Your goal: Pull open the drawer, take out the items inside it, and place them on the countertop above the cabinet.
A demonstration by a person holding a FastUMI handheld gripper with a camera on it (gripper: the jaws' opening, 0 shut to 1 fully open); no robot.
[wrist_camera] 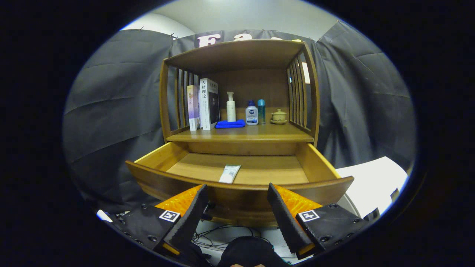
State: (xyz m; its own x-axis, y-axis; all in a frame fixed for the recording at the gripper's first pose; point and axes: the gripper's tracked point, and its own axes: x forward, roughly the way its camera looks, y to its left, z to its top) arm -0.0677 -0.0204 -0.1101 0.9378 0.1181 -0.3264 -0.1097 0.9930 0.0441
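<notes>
1. Dark cloth walls surround a brown wooden cabinet [237,92].
2. Its wooden drawer [237,178] stands pulled open, a small flat white packet [229,173] lying near its front.
3. On the countertop [241,134] above: 2 books [203,104], blue cloth [230,124], bottles [251,113].
4. Black-and-orange gripper [236,198] fingers spread wide, empty, just before the drawer front.

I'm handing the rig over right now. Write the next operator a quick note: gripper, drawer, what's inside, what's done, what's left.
Gripper: open, holding nothing, fingers just short of the drawer front, one to each side of its middle.
Drawer: already pulled open.
Inside: one small flat tube lying near the front edge, just beyond the fingers. I see nothing else in there.
Countertop above the drawer: books, blue cloth, bottles and a small lidded cup stand toward the back; the front strip is bare.
Done: drawer opened.
Left: reach over the front, grip the tube, lift it out and set it on the countertop's front strip.
</notes>
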